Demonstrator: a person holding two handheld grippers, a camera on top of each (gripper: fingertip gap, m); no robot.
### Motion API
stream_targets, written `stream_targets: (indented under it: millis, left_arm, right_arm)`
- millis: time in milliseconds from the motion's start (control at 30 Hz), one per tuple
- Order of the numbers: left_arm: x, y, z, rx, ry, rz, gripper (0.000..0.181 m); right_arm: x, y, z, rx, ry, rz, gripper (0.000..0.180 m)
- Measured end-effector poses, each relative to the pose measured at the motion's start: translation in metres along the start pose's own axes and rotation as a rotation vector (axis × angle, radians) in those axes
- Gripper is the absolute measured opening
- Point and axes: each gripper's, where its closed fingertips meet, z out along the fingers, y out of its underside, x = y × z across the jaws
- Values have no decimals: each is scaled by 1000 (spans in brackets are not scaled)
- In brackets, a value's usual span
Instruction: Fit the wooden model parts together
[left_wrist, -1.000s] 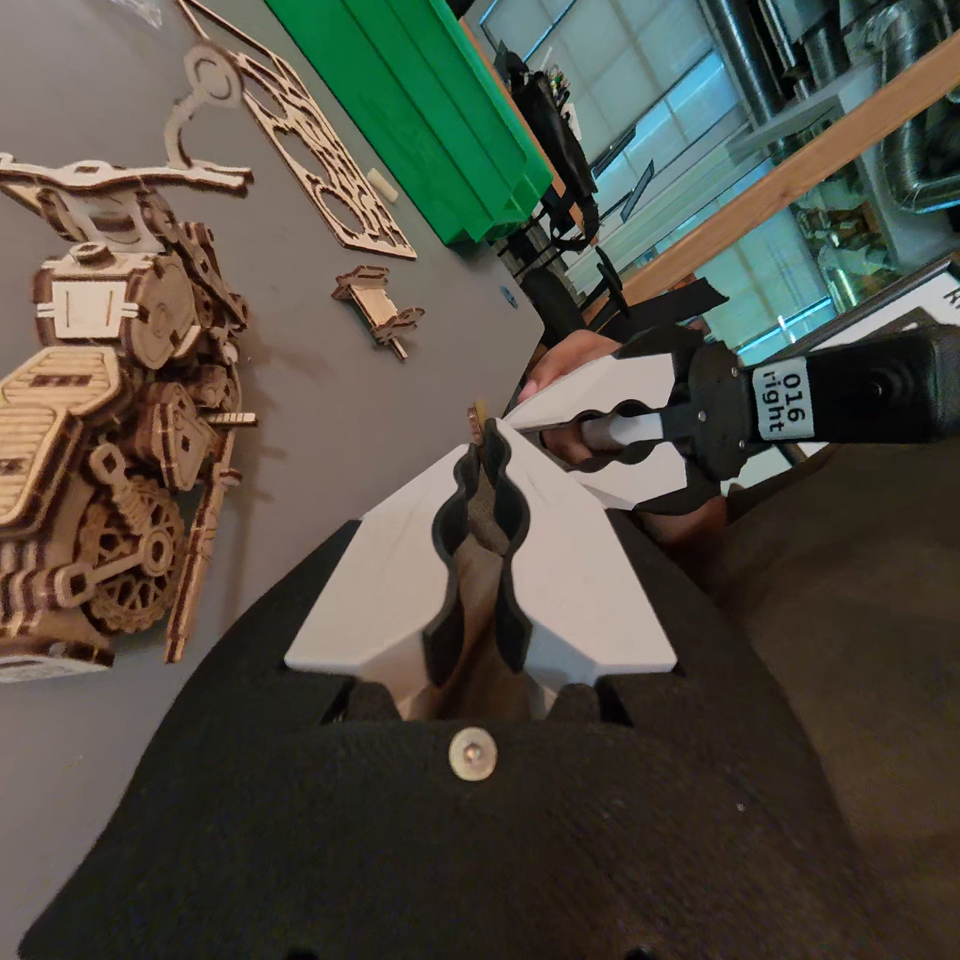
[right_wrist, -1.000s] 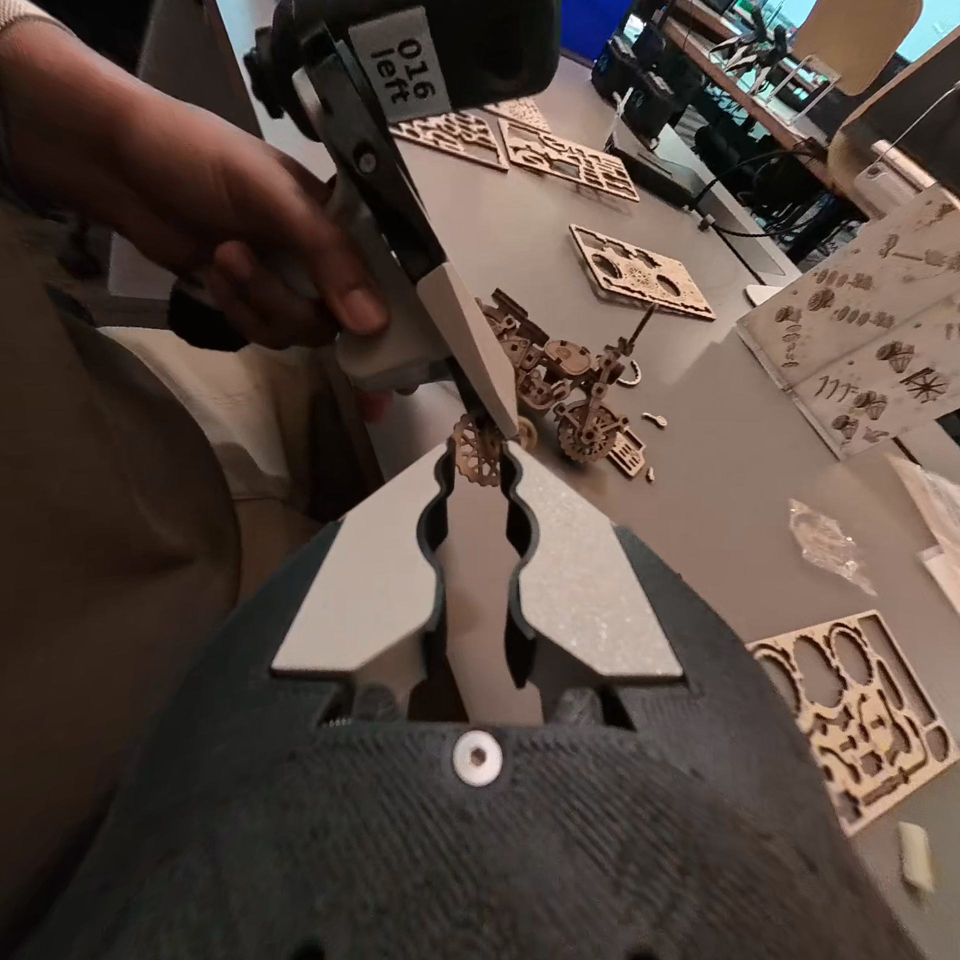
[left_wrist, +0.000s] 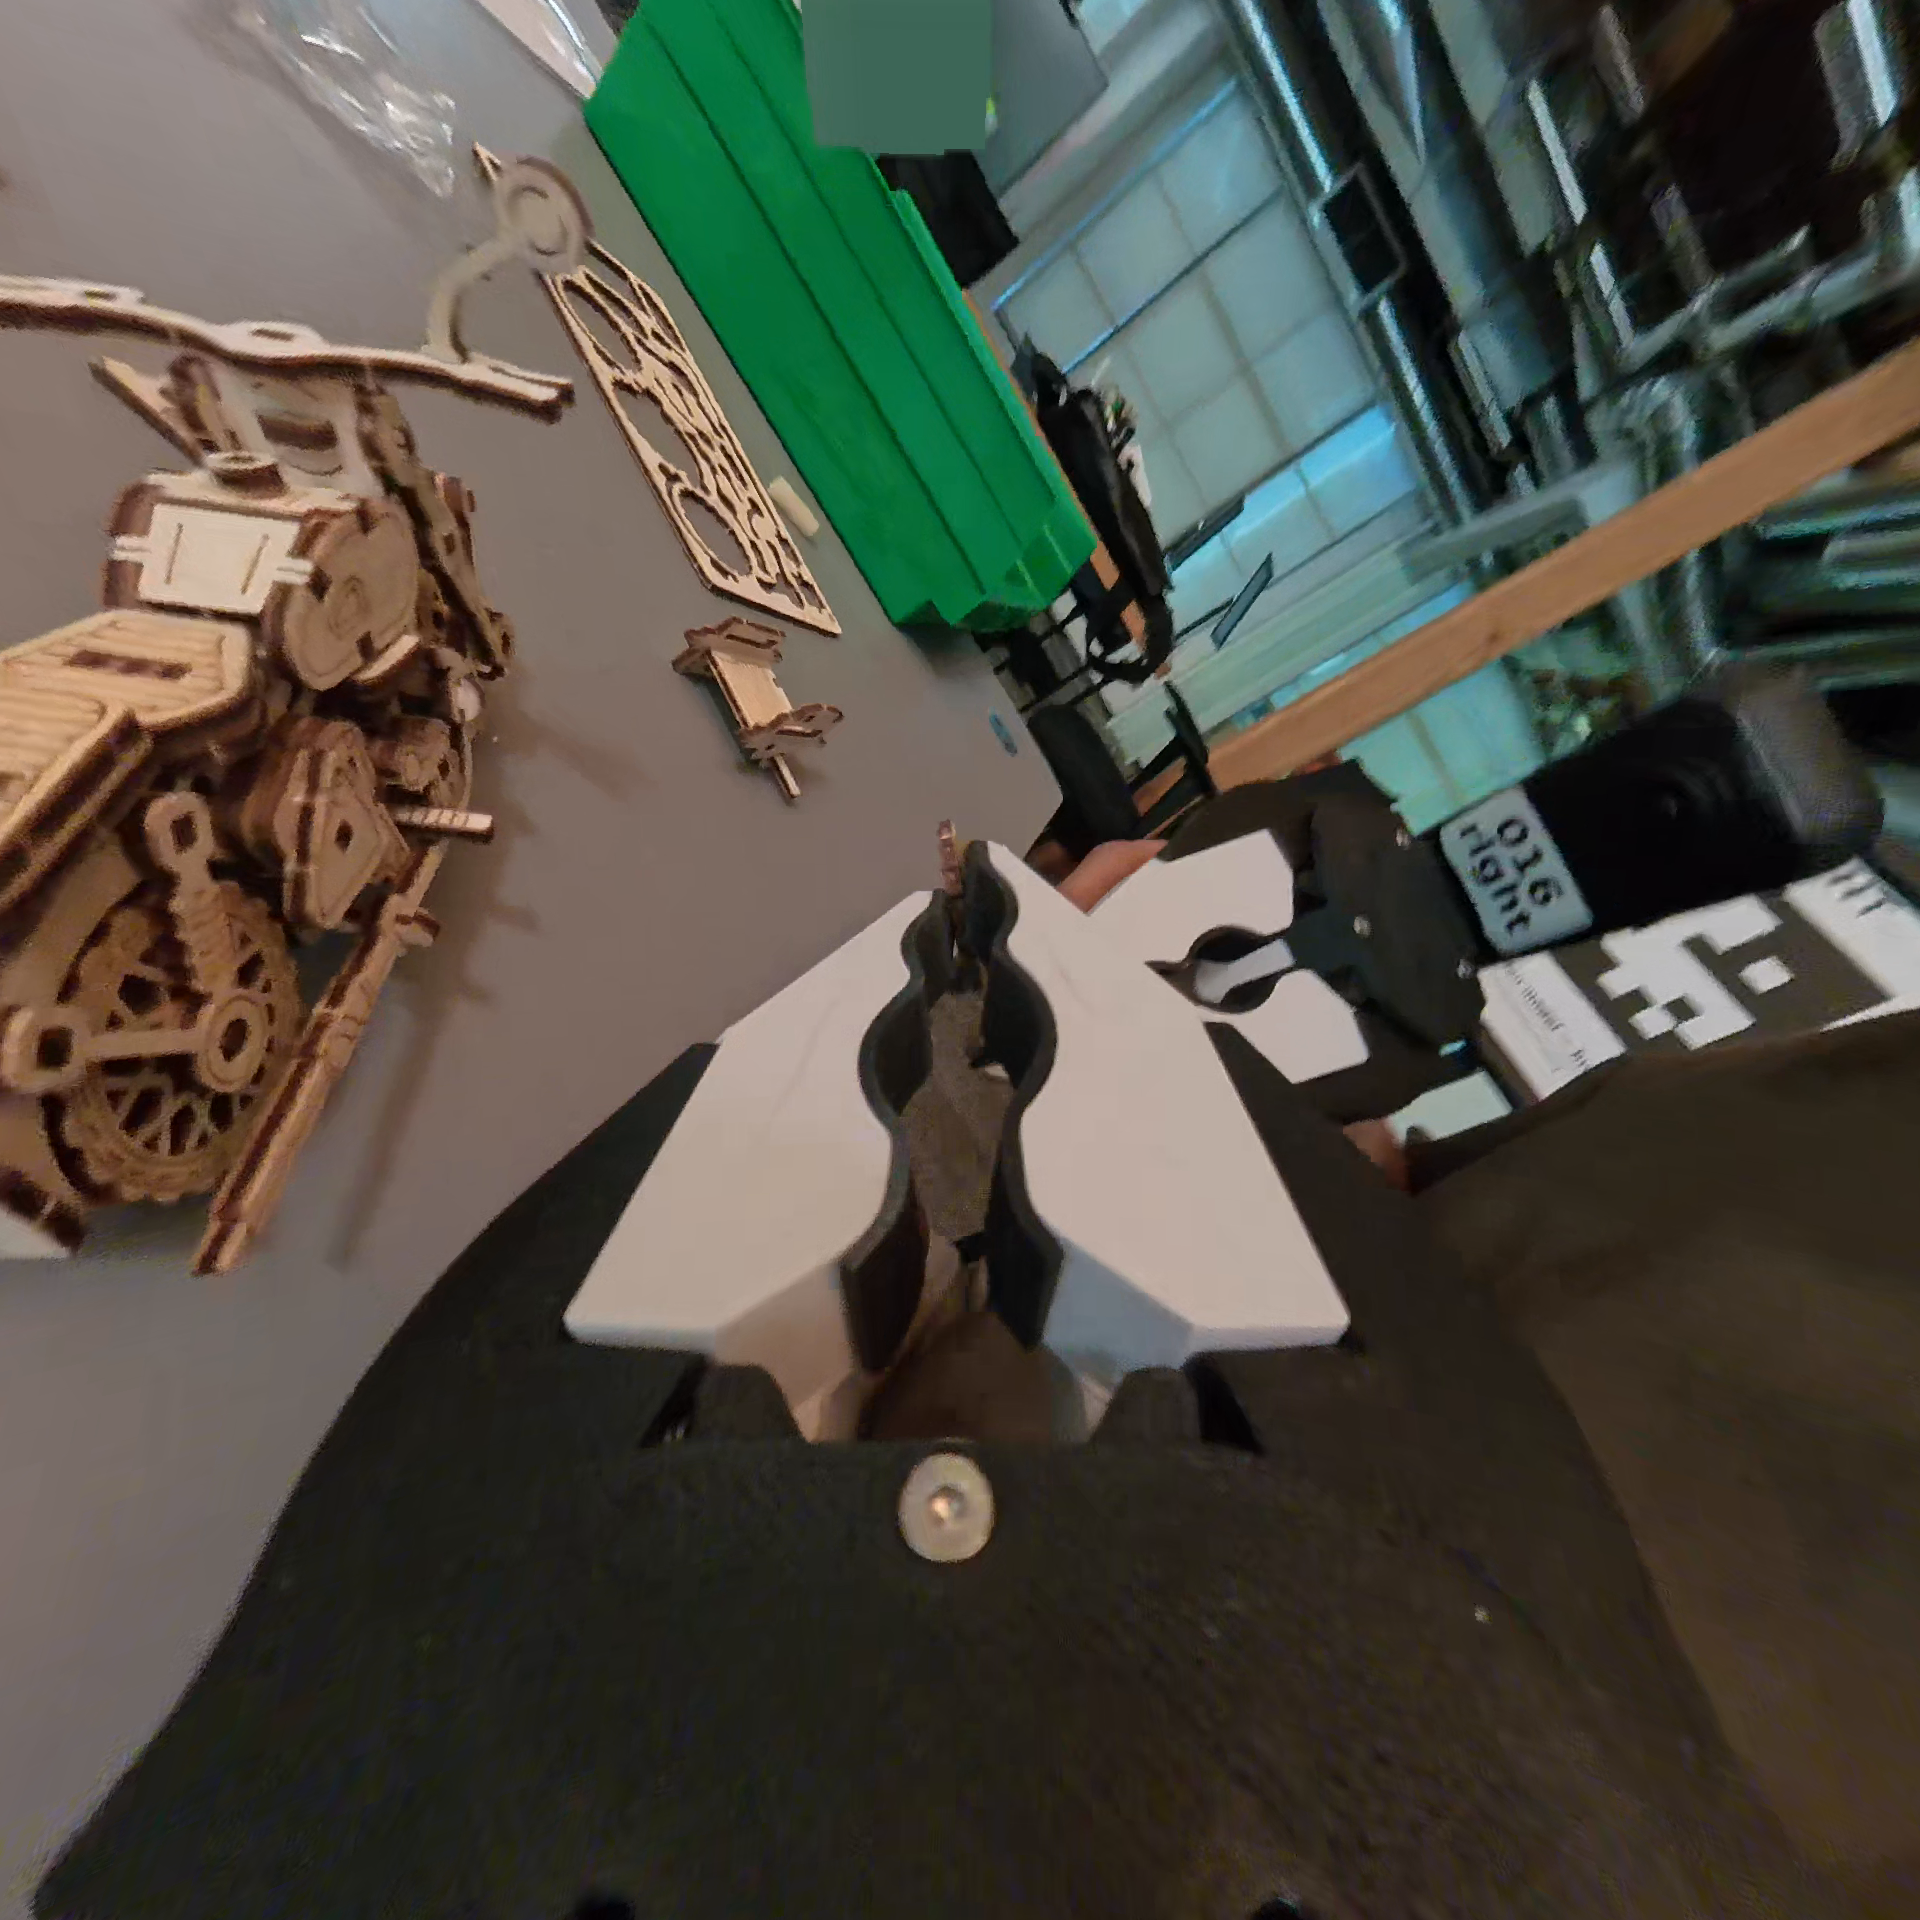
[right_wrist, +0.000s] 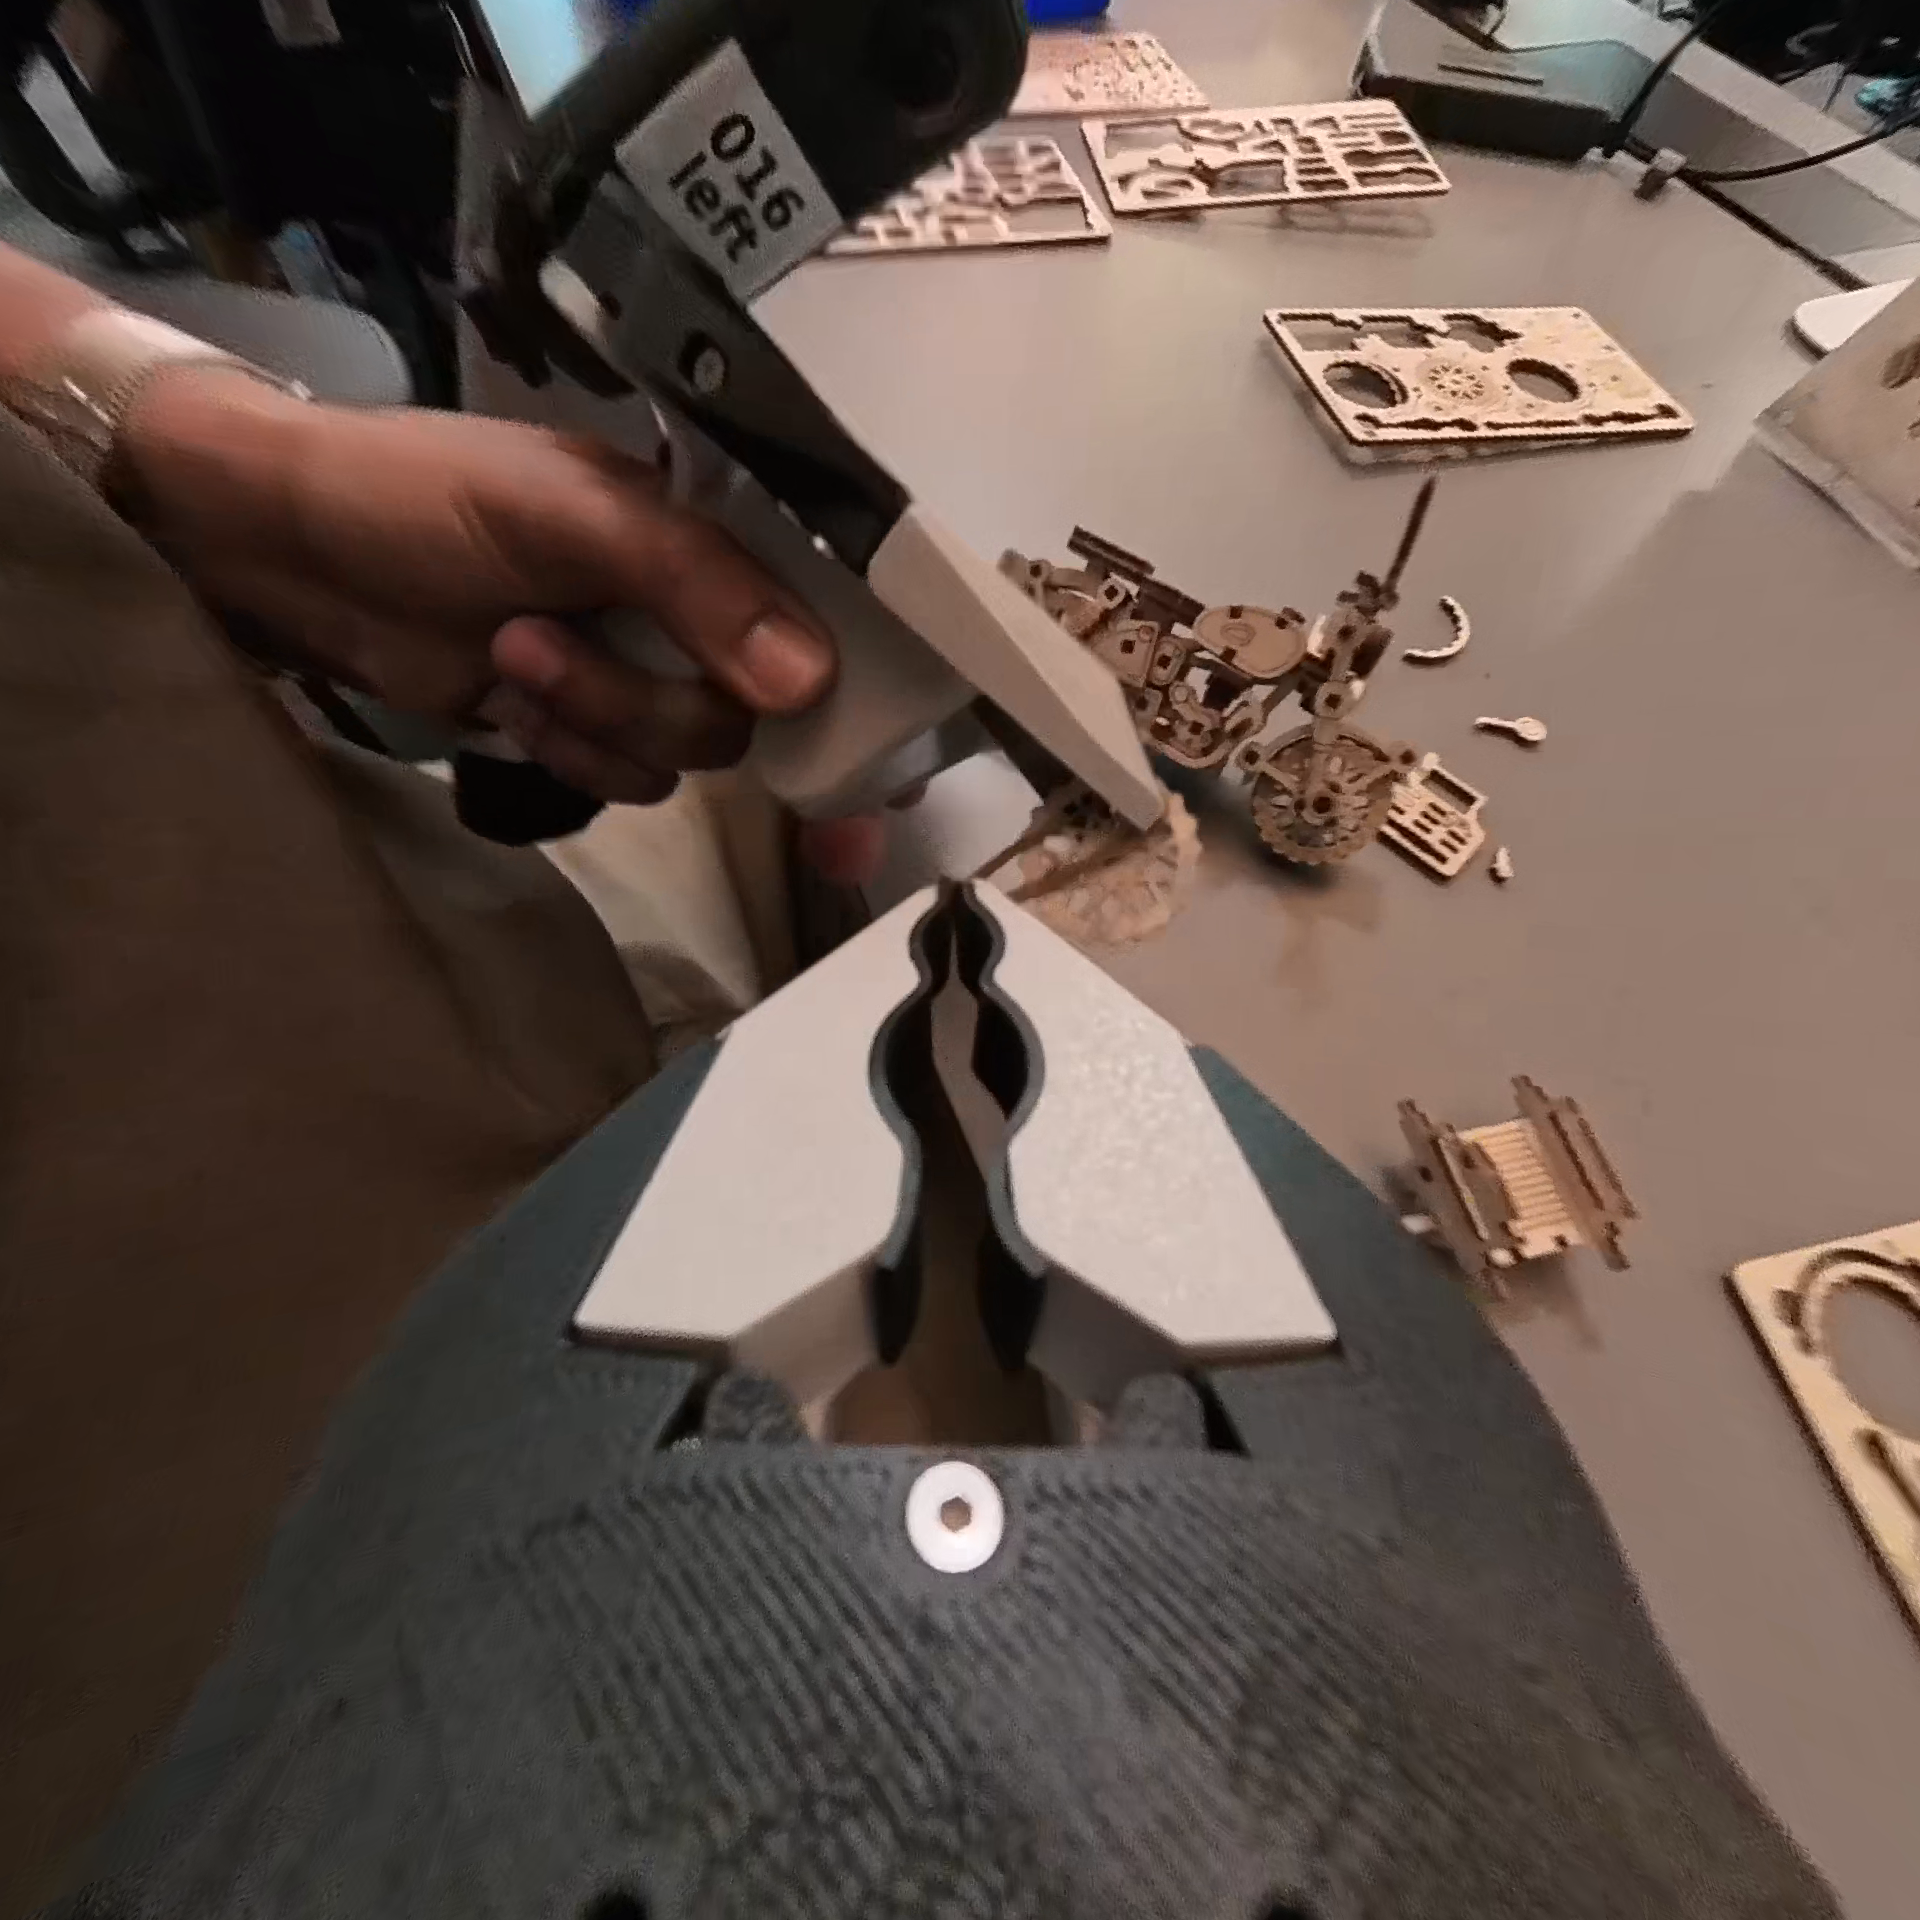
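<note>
My left gripper (left_wrist: 961, 873) is shut on a small wooden gear wheel (left_wrist: 945, 847), seen edge-on at its tips. In the right wrist view the same gripper (right_wrist: 1138, 816) holds the wheel (right_wrist: 1112, 888), blurred, just above the grey table (right_wrist: 1558, 935). My right gripper (right_wrist: 961, 896) is shut with nothing visible between its fingertips, a short way below and left of the wheel. It also shows in the left wrist view (left_wrist: 1169, 966), beside my left gripper. The partly built wooden motorcycle (left_wrist: 208, 831) stands on the table (right_wrist: 1236, 675).
A small wooden sub-assembly (right_wrist: 1507, 1184) lies near the right gripper (left_wrist: 753, 696). Punched-out wooden sheets (right_wrist: 1475, 379) lie around the table, one by the green bins (left_wrist: 852, 364). Loose small parts (right_wrist: 1512, 729) lie by the motorcycle's front wheel. A hand (right_wrist: 520, 592) grips the left tool.
The right gripper's fingertips stood slightly apart around the wheel; now they are closed together and apart from it. The left gripper has carried the wheel away over the table.
</note>
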Motion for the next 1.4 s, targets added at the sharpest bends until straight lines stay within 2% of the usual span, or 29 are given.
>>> stream_targets:
  millis: [133,167,200,233,267,300,367,400,533,600,667,767,900,1033,1133,1367,1400]
  left_arm:
    - [-3,-7,-5,53,11,-70,3]
    - [1,-17,-9,102,36,-69,3]
    - [2,-35,-19,172,44,-85,3]
    - [-4,-47,-30,207,-3,-39,3]
    - [-14,-49,-37,186,-100,81,3]
    - [-17,-50,-41,186,-148,152,3]
    - [-7,-51,-39,197,-90,133,3]
    - [-7,-47,-35,176,-88,146,3]
    - [-7,-25,-19,65,-66,171,3]
    - [-3,-11,-11,-8,-57,227,3]
    - [-1,-5,-6,-40,-74,309,4]
    - [7,2,-2,-66,-54,377,5]
    - [15,11,0,-108,27,356,4]
    - [20,15,-2,-129,79,344,3]
    - [23,14,-4,-131,113,356,3]
    - [33,18,-8,-153,179,415,3]
    - [33,19,-8,-157,180,419,4]
  right_arm:
    - [10,6,-1,-78,113,-116,1]
    - [10,13,-1,-128,113,-134,0]
    - [18,35,1,-250,142,-153,0]
    - [28,52,1,-322,192,-197,0]
    - [31,51,1,-293,211,-219,0]
    - [29,32,-2,-197,203,-182,0]
    - [25,-15,-14,55,162,-48,0]
    - [25,-26,-20,142,144,10,0]
    - [45,-20,-25,266,138,199,1]
    - [45,-24,-24,325,58,350,18]
    - [45,-26,-24,371,-13,472,25]
    - [45,-24,-25,381,-52,511,18]
    - [37,-17,-21,335,-94,464,17]
    - [29,-17,-20,329,-145,442,5]
    - [25,-19,-21,347,-209,502,6]
    - [19,-18,-22,349,-365,685,20]
    - [16,-19,-24,350,-413,709,11]
